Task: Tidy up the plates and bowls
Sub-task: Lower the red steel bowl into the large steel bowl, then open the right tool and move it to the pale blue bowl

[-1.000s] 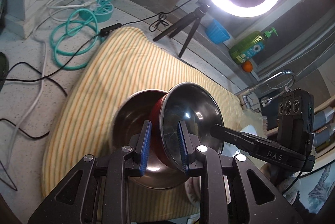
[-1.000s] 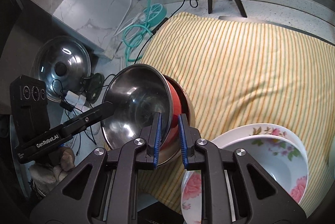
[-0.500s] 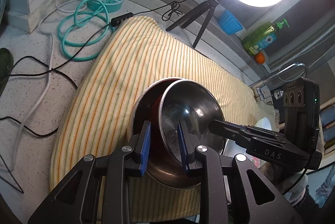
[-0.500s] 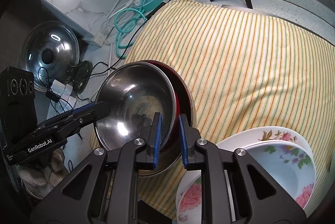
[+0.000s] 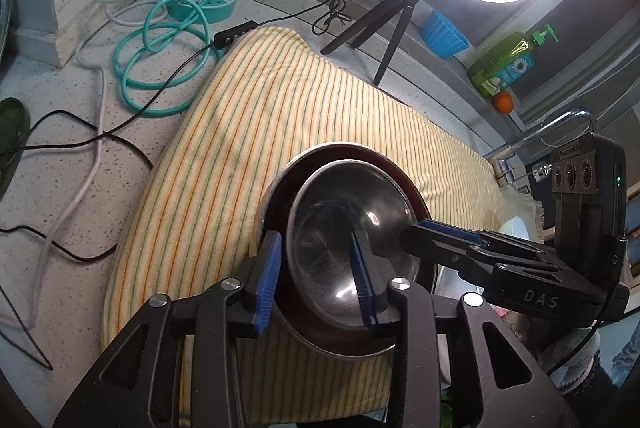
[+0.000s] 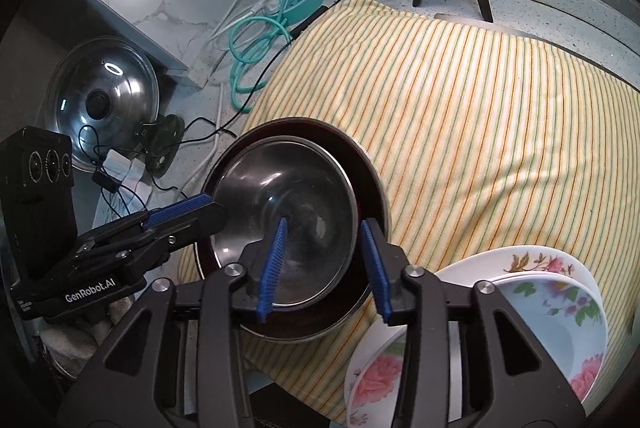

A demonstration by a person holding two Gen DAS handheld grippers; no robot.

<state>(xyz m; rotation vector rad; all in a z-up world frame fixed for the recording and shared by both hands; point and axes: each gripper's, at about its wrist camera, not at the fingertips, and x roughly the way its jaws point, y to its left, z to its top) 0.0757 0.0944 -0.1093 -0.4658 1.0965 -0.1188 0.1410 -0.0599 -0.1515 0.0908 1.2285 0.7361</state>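
Left wrist view: the left gripper (image 5: 316, 274) points down at a small steel bowl (image 5: 352, 236) that sits nested, mouth up, inside a wider bowl (image 5: 272, 204) with a red inner wall. Both rest on a striped cloth (image 5: 280, 132) covering the tabletop. The jaws have just been opening and now stand partly apart, straddling the small bowl's near rim at 6 o'clock without pressing it. The right gripper (image 5: 416, 232) reaches in from 3 o'clock, its tip at the opposite rim.

Right wrist view: the right gripper (image 6: 324, 260) likewise straddles the small bowl's rim at 6 o'clock, jaws just opened, loose around it. The left gripper shows at 9 o'clock. Being round, the bowls have no long axis; both open upward. Floral dishes (image 6: 520, 292) lie at 4 o'clock, nearer the right hand, likely next to sort.
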